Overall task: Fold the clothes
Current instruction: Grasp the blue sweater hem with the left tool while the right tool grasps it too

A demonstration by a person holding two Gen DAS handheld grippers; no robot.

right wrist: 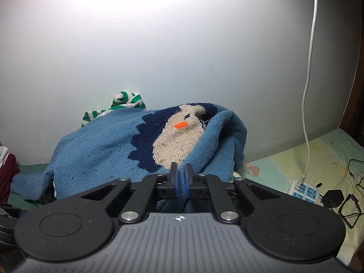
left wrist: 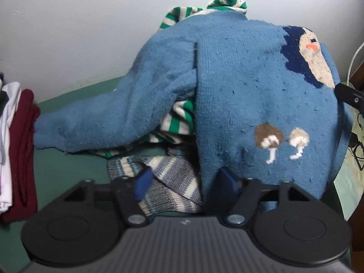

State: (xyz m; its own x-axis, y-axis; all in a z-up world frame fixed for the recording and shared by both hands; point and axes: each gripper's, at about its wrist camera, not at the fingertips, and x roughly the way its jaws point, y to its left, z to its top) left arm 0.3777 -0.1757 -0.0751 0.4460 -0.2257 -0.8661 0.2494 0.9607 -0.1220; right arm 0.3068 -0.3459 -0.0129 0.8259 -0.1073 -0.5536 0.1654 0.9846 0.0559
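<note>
A blue knitted sweater [left wrist: 238, 86] with a penguin and mushroom pattern lies draped over a pile of clothes on the bed. My left gripper [left wrist: 185, 179] is open in front of its lower hem; the hem hangs against the right finger [left wrist: 227, 177]. My right gripper [right wrist: 180, 177] is shut on a fold of the blue sweater [right wrist: 97, 145] just below the penguin's belly. A black part of the right gripper [left wrist: 348, 97] shows at the sweater's right edge in the left wrist view. One sleeve [left wrist: 102, 122] hangs out to the left.
Under the sweater lie a green-and-white striped garment [left wrist: 179, 118] and a grey-blue striped knit [left wrist: 168, 177]. Folded dark red and white clothes [left wrist: 18, 150] are stacked at the left on the green sheet [left wrist: 68, 170]. A power strip [right wrist: 304, 191], cables and a pillow [right wrist: 323, 150] lie at the right.
</note>
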